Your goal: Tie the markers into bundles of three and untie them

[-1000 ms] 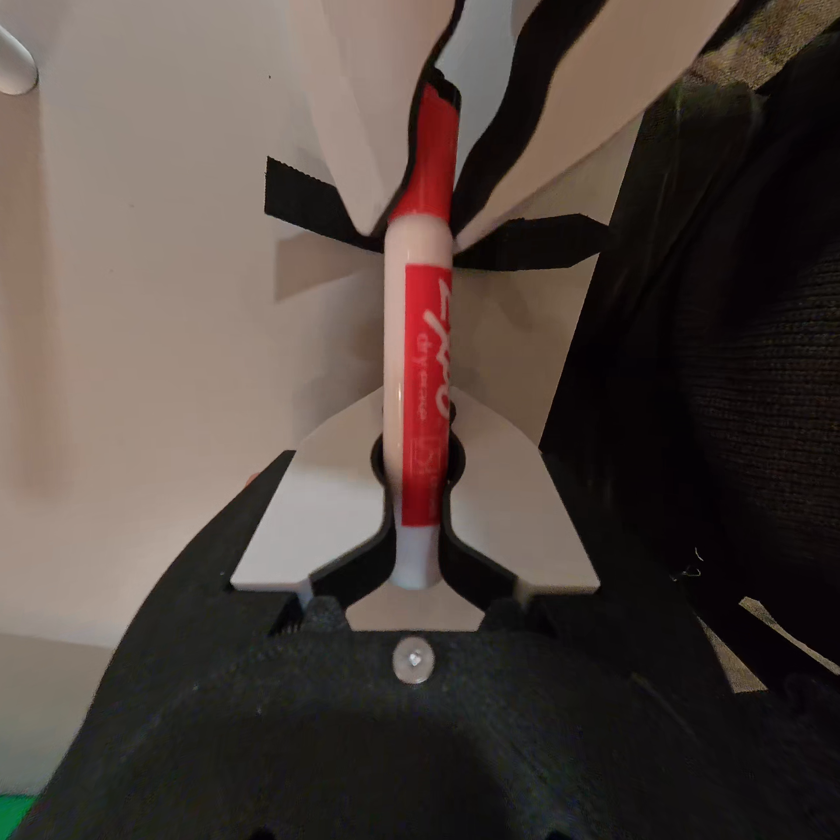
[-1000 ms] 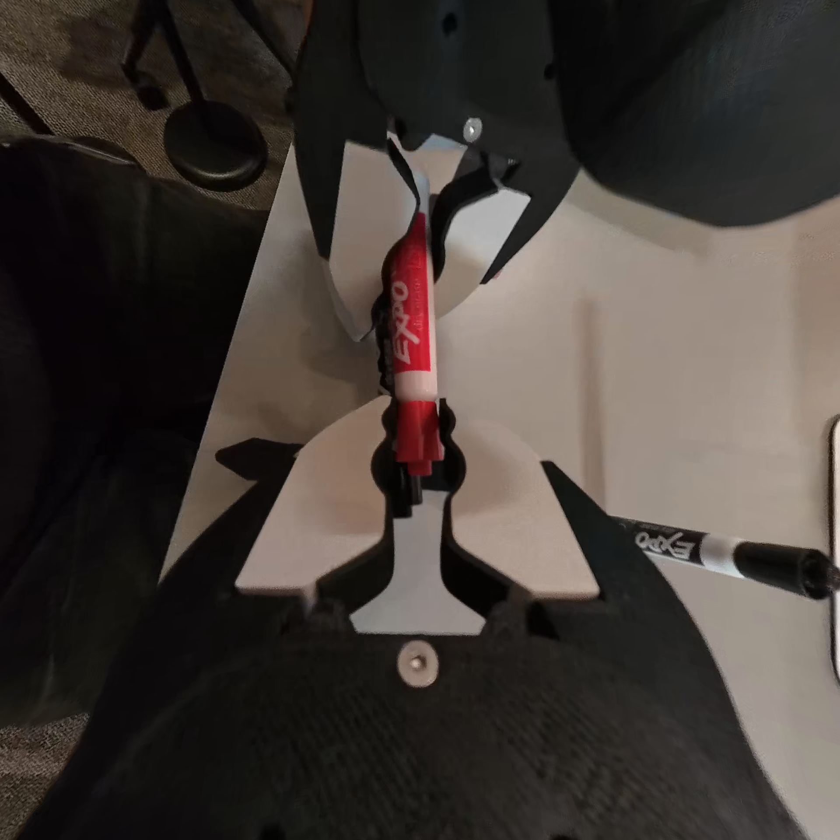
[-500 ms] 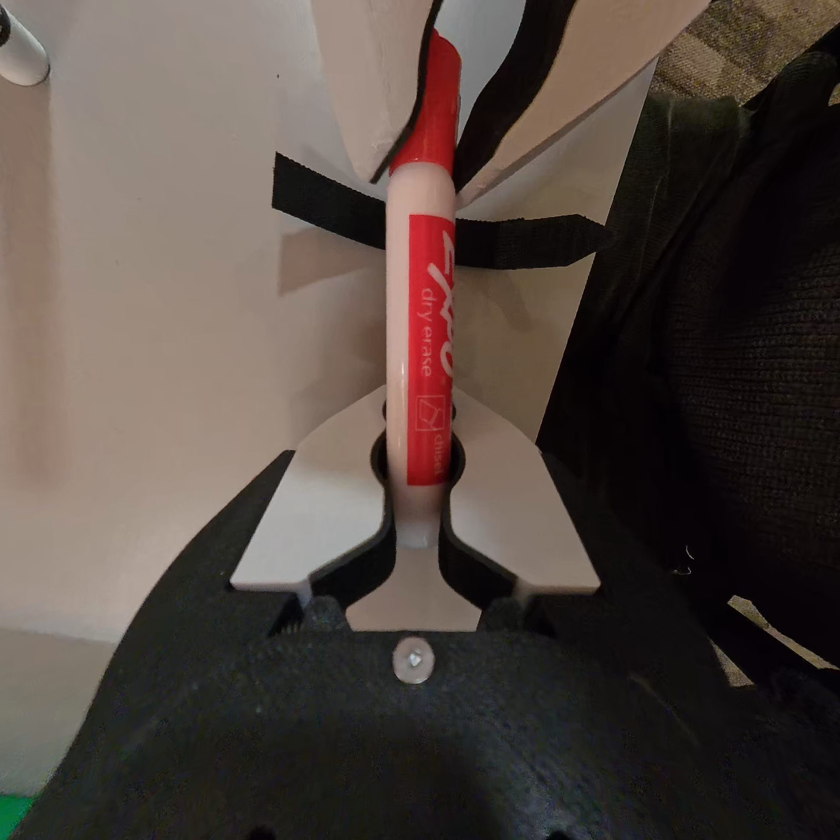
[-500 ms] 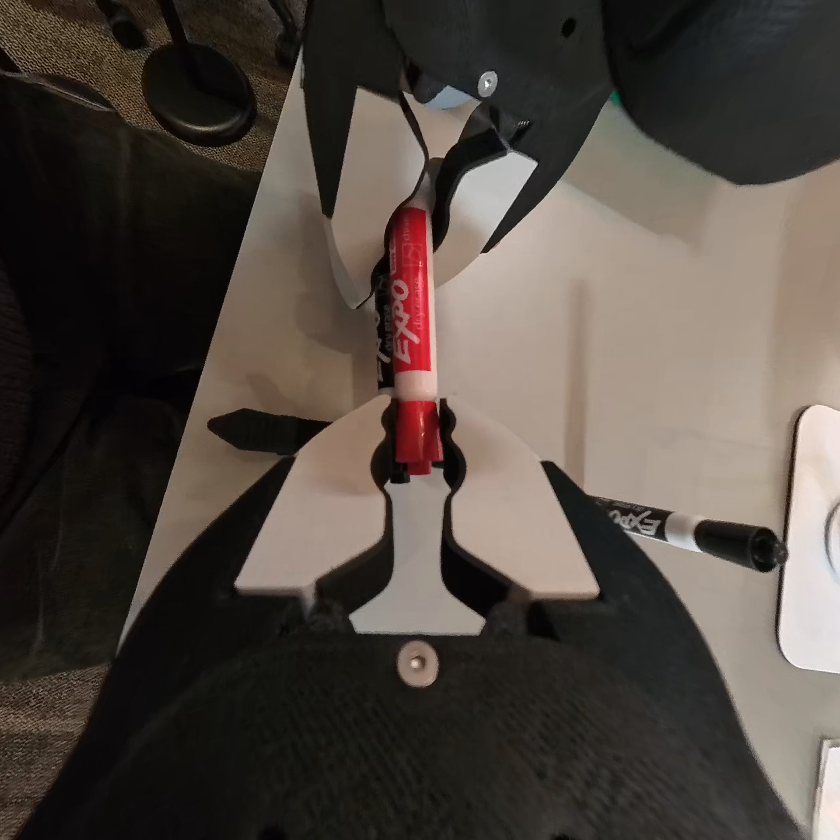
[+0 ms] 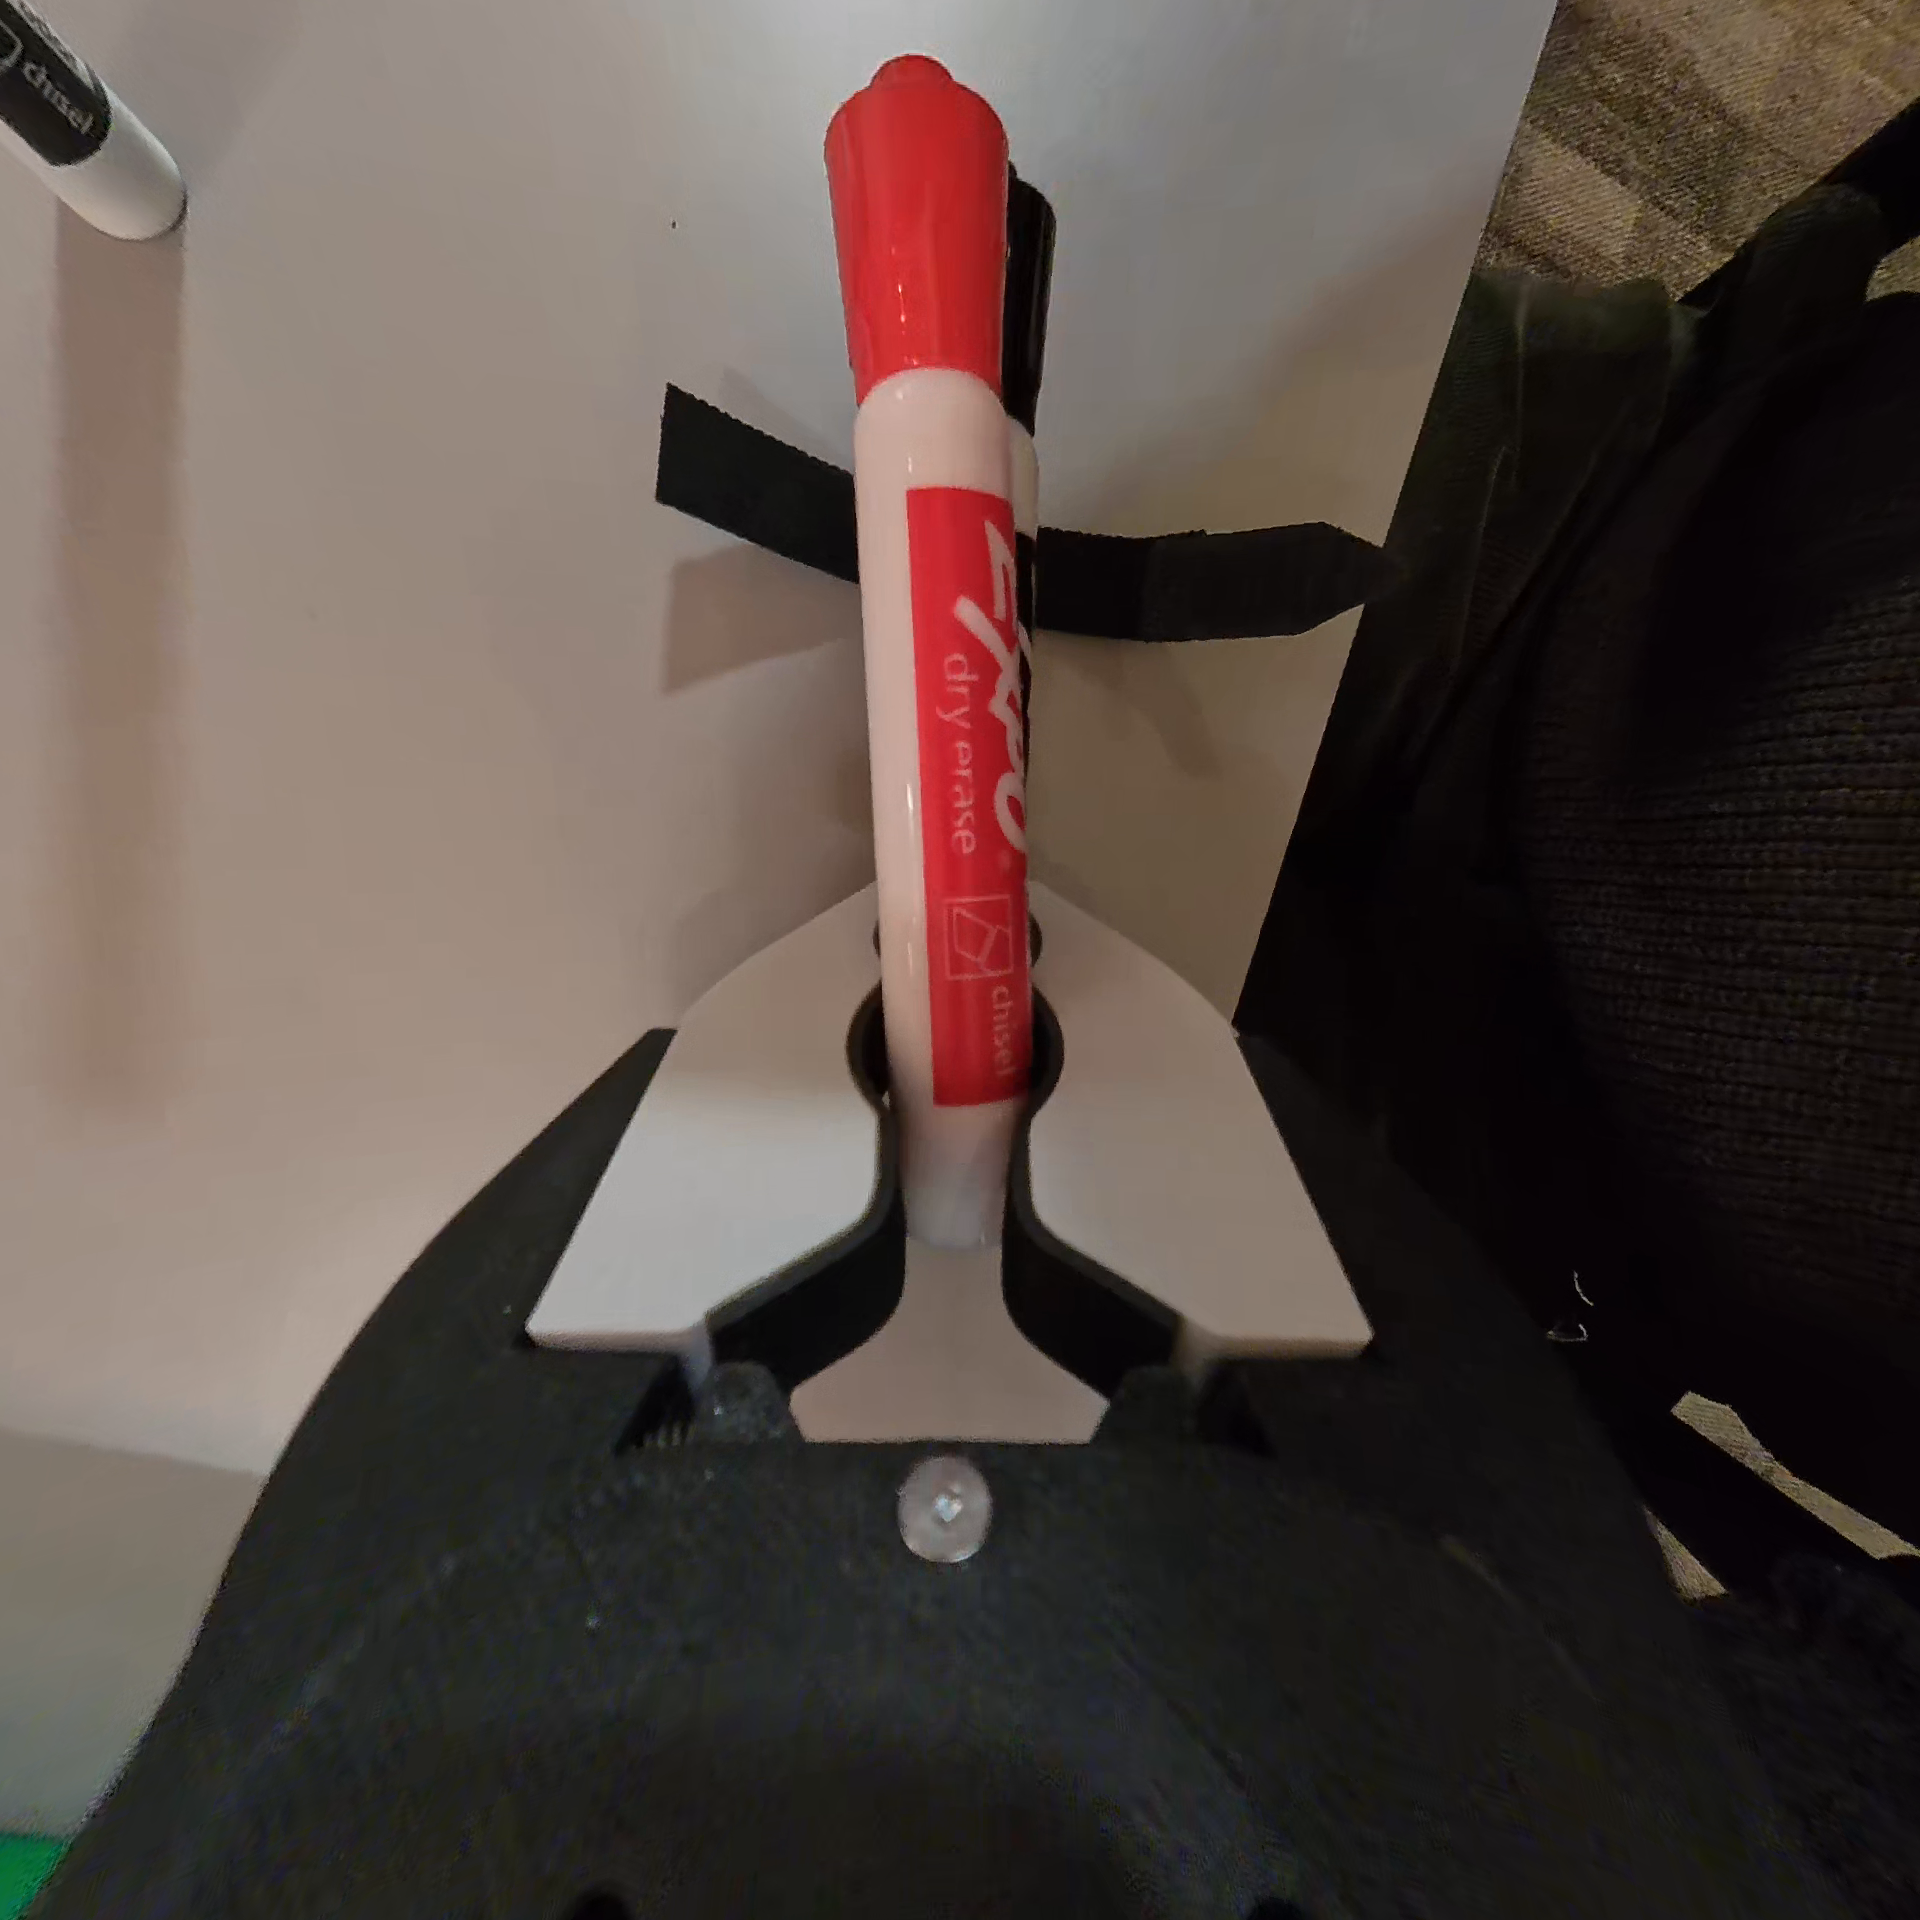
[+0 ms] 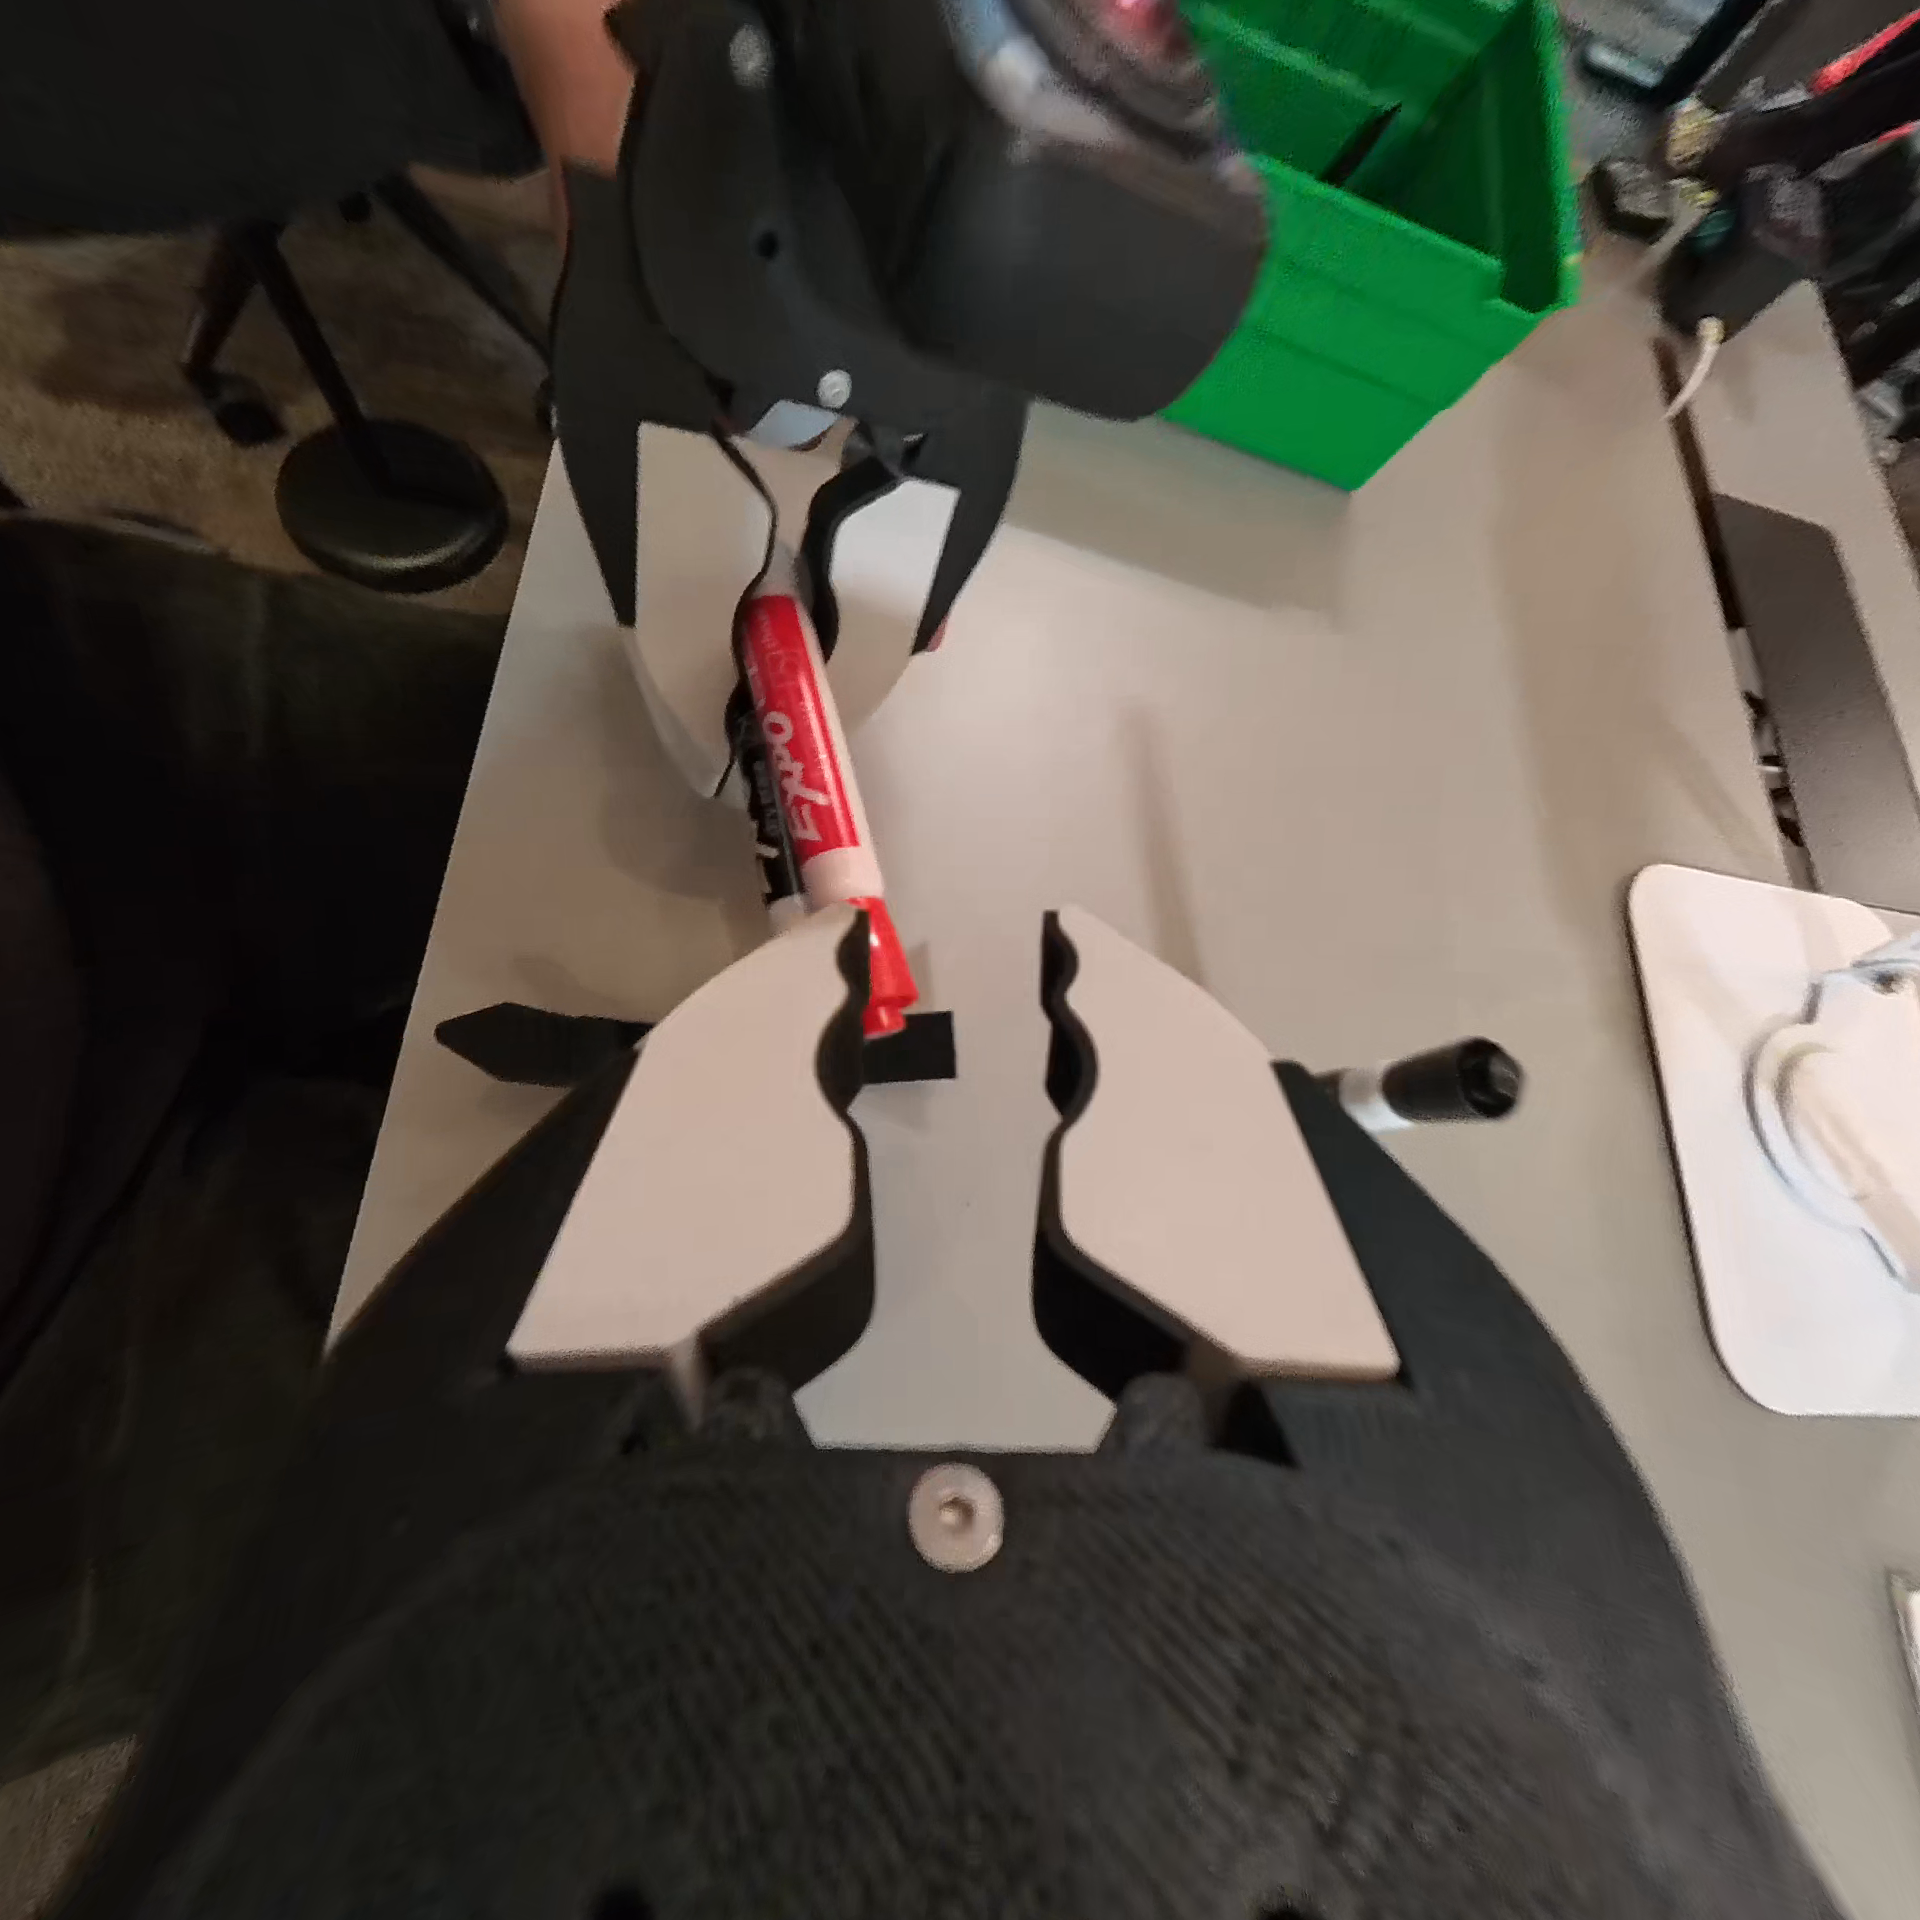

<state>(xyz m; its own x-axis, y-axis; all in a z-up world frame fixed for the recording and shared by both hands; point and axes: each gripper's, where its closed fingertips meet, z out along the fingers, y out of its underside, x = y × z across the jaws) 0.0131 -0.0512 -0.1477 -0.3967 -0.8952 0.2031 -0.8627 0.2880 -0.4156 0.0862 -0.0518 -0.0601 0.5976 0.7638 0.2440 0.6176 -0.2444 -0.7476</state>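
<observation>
Since the earlier frames the right gripper (image 6: 948, 1023) has let go of the red marker's (image 5: 940, 644) cap end and drawn back from it, its jaws now spread with bare table showing between them, so that in the left wrist view the cap stands free where the other gripper's fingers used to cover it. The left gripper (image 5: 956, 1049) is pinching the red marker by its tail end, the white butt lodged in the notch between the two pressed-in fingers, and the marker points away from it over the white table (image 5: 364, 623). A second marker with a black cap (image 5: 1029, 301) lies just behind the red one, on its right in the left wrist view, mostly hidden; whether the gripper also clamps it cannot be told. A black strap (image 5: 1195, 587) lies flat on the table under the markers, crossing them, one end out to the left and the other reaching the table's right edge. In the right wrist view the left gripper (image 6: 805, 665) shows at the far side, holding the red marker (image 6: 805, 758) slanted toward the near side, its cap tip just beside the right gripper's left finger (image 6: 717, 1143), above the strap (image 6: 540, 1044). A loose black marker (image 6: 1439, 1081) lies on the table to the right, partly hidden by the right finger. Farther off stands a green bin (image 6: 1382, 301), and a white pad (image 6: 1704, 1039) lies at the right edge.
</observation>
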